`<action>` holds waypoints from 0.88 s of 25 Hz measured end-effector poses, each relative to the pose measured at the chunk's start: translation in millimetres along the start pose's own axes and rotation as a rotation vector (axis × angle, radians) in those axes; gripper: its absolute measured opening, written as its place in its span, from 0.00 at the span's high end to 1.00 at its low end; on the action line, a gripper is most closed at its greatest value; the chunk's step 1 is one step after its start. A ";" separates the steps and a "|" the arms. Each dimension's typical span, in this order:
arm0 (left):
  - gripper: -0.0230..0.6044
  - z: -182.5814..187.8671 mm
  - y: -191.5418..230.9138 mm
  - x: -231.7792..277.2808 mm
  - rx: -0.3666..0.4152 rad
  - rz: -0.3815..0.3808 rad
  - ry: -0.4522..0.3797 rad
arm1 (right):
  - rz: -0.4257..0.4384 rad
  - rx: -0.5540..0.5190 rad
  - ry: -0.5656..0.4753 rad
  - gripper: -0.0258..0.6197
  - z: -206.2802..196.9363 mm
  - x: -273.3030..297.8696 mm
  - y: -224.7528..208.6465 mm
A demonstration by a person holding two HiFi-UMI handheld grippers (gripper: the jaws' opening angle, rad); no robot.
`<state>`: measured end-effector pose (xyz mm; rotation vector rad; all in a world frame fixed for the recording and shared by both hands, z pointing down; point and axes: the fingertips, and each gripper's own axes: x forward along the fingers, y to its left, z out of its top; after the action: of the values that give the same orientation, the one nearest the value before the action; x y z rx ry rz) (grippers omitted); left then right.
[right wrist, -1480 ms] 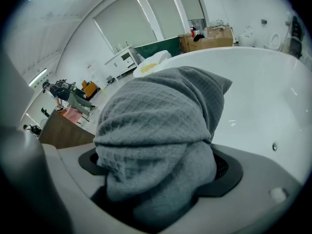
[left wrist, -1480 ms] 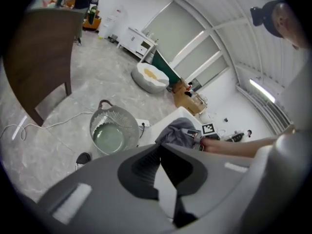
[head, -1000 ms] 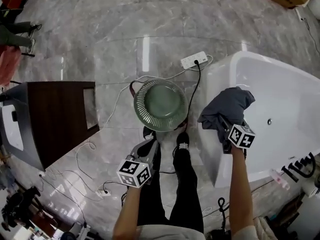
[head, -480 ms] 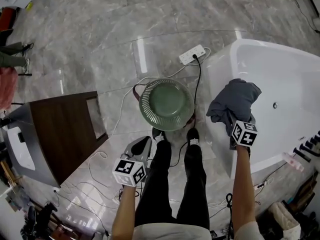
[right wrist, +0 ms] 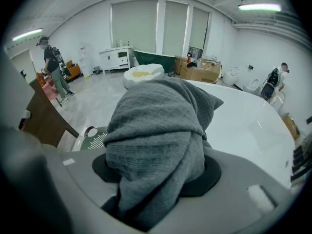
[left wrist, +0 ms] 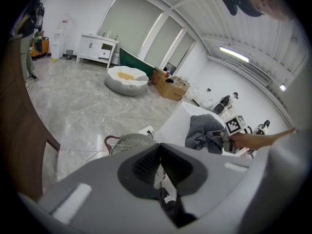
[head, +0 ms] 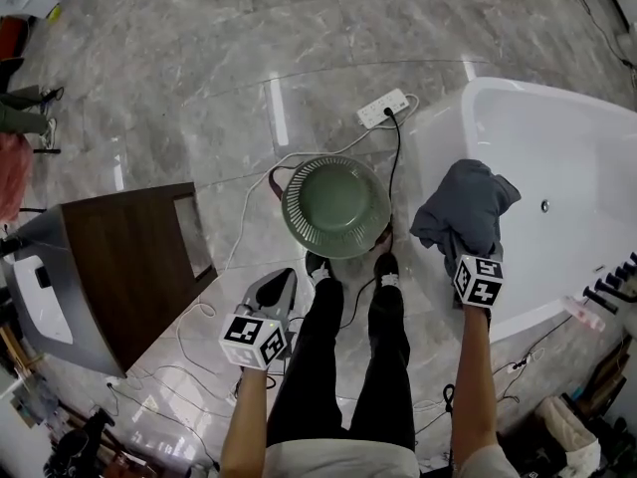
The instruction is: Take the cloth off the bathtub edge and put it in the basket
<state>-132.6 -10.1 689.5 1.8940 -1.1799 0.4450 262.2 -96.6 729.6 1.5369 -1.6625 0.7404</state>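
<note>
Lifting well clear is advised while the cloth (head: pixel 468 202), lying on the bathtub edge (head: pixel 435 162), is pinched by the right tongs (head: pixel 464 250), which have just been closing on it, for carriage to the nearby basket (head: pixel 335 207); left tongs (head: pixel 280 285) clenched, empty.

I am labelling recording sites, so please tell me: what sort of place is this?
Probably a large workroom staged as a bathroom: a freestanding white bathtub on a marble-look floor, with a power strip beside it and cardboard boxes farther off.
</note>
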 end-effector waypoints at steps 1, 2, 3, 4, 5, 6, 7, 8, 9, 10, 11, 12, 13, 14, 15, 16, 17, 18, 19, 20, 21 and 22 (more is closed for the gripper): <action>0.87 1.4 1.8 -1.0 0.000 -0.001 -0.003 | 0.010 0.001 -0.009 0.53 0.5 -3.6 6.9; 0.87 2.1 3.6 -2.6 0.000 0.000 -0.006 | 0.020 0.003 -0.016 0.54 0.8 -7.1 14.0; 0.87 1.8 5.2 -4.5 -0.002 0.002 -0.007 | 0.029 0.003 -0.022 0.54 0.8 -10.3 21.1; 0.87 0.1 6.8 -6.5 -0.005 0.004 -0.007 | 0.036 0.002 -0.027 0.53 0.6 -13.1 28.0; 0.87 -2.5 8.3 -8.5 -0.008 0.005 -0.004 | 0.042 0.000 -0.033 0.54 0.1 -15.7 34.9; 0.87 -5.6 9.8 -10.3 -0.011 0.005 -0.001 | 0.046 -0.004 -0.039 0.53 -0.4 -18.2 42.0; 0.87 -8.3 11.4 -11.9 -0.012 0.005 0.002 | 0.049 -0.011 -0.044 0.53 -0.7 -20.3 49.4; 0.87 -10.1 13.0 -13.2 -0.013 0.005 0.004 | 0.053 -0.021 -0.049 0.53 -0.7 -21.9 57.3; 0.87 -10.7 14.5 -14.4 -0.015 0.007 0.004 | 0.060 -0.034 -0.053 0.53 -0.5 -22.8 65.9; 0.87 -10.7 15.8 -15.5 -0.018 0.009 0.002 | 0.072 -0.047 -0.055 0.53 -0.4 -23.3 75.1; 0.87 -10.3 16.7 -16.2 -0.022 0.010 -0.002 | 0.088 -0.058 -0.056 0.53 -0.8 -23.6 84.8; 0.87 -10.3 17.6 -15.9 -0.027 0.008 -0.005 | 0.107 -0.065 -0.054 0.54 -1.8 -23.8 94.6; 0.87 -10.7 18.8 -14.4 -0.033 0.005 -0.008 | 0.129 -0.069 -0.050 0.53 -2.9 -24.1 104.4; 0.87 -11.7 20.7 -11.9 -0.039 0.001 -0.008 | 0.151 -0.071 -0.043 0.53 -3.7 -24.3 114.7; 0.87 -13.0 23.7 -9.0 -0.043 -0.003 -0.006 | 0.173 -0.074 -0.036 0.53 -3.9 -24.7 125.8; 0.87 -13.8 27.3 -5.9 -0.043 -0.005 -0.003 | 0.196 -0.078 -0.029 0.53 -3.5 -25.0 137.5; 0.87 -13.3 30.9 -3.2 -0.039 -0.005 -0.002 | 0.219 -0.081 -0.024 0.53 -2.6 -25.4 149.4; 0.87 -11.3 33.9 -0.8 -0.033 -0.006 -0.004 | 0.243 -0.083 -0.021 0.53 -1.8 -25.7 160.6; 0.87 -8.0 36.1 1.2 -0.027 -0.007 -0.007 | 0.266 -0.085 -0.019 0.53 -1.2 -25.9 170.8; 0.87 -3.7 37.5 3.1 -0.023 -0.008 -0.012 | 0.287 -0.093 -0.017 0.53 -0.7 -26.1 180.3; 0.87 1.0 38.6 4.7 -0.020 -0.010 -0.019 | 0.305 -0.107 -0.015 0.53 -0.4 -26.2 189.6; 0.87 5.7 40.2 5.9 -0.019 -0.012 -0.026 | 0.322 -0.124 -0.013 0.53 -0.4 -26.0 199.2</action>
<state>-165.0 -26.3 708.8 1.8951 -1.1854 0.4023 65.1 -58.7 722.3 1.2039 -1.9536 0.7762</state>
